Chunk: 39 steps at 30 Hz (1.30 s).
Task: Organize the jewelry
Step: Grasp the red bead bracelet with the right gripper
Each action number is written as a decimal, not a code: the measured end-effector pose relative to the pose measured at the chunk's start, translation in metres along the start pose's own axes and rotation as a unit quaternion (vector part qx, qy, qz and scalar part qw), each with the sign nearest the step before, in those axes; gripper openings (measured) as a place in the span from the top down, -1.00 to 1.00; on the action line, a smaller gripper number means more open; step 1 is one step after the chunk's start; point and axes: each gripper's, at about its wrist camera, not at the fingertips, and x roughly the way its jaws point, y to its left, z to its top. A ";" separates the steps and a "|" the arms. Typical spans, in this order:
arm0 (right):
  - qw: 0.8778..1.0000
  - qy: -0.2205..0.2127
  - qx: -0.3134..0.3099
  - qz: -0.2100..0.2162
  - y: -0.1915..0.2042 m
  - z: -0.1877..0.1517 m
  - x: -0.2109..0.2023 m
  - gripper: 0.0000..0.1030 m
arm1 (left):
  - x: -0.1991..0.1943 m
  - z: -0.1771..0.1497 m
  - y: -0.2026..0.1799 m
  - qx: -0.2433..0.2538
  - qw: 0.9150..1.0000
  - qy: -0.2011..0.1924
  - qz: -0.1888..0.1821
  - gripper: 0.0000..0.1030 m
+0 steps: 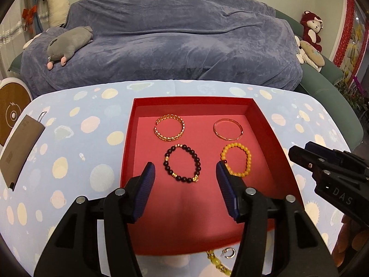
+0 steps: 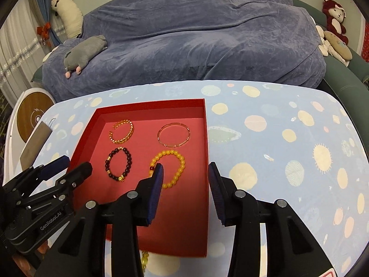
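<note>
Red box (image 1: 265,124) sits on the desk (image 1: 76,138). Four bracelets lie inside, none touching: gold chain (image 1: 170,127) back left, thin bangle (image 1: 228,129) back right, dark beads (image 1: 183,166) front left, yellow beads (image 1: 236,159) front right. Left hand-held gripper (image 1: 185,177) is spread and empty over the dark beads. Right hand-held gripper (image 2: 185,176) is spread and empty, straddling the box's right wall.

On the side of my right gripper (image 1: 297,154), seen from my left wrist, I read the white letters "DAS". On the body of my left gripper (image 2: 73,164), seen from my right wrist, stands "GenRobot.AI". I can read nothing else
</note>
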 end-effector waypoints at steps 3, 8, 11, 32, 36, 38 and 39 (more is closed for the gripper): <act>1.000 0.003 -0.007 -0.004 0.001 -0.023 -0.019 0.19 | -0.019 -0.017 0.000 -0.005 1.000 0.000 0.002 -0.02; 0.999 0.018 -0.031 -0.017 0.008 -0.068 -0.040 0.19 | -0.044 -0.049 -0.003 0.000 1.000 0.003 0.016 -0.02; 0.999 0.036 -0.035 -0.013 0.011 -0.096 -0.047 0.19 | -0.054 -0.071 -0.002 -0.009 1.000 0.013 0.016 -0.02; 0.993 0.106 -0.057 -0.002 0.038 -0.180 -0.025 0.24 | -0.084 -0.176 -0.007 0.004 0.997 0.082 0.002 -0.03; 0.993 0.107 -0.059 -0.006 0.037 -0.182 -0.022 0.34 | -0.083 -0.181 -0.009 0.008 0.996 0.088 -0.003 -0.10; 0.993 0.105 -0.061 -0.009 0.036 -0.182 -0.022 0.45 | -0.082 -0.182 -0.010 0.007 0.996 0.090 -0.007 -0.13; 0.993 0.104 -0.061 -0.010 0.035 -0.182 -0.022 0.49 | -0.081 -0.183 -0.010 0.007 0.996 0.093 -0.010 -0.13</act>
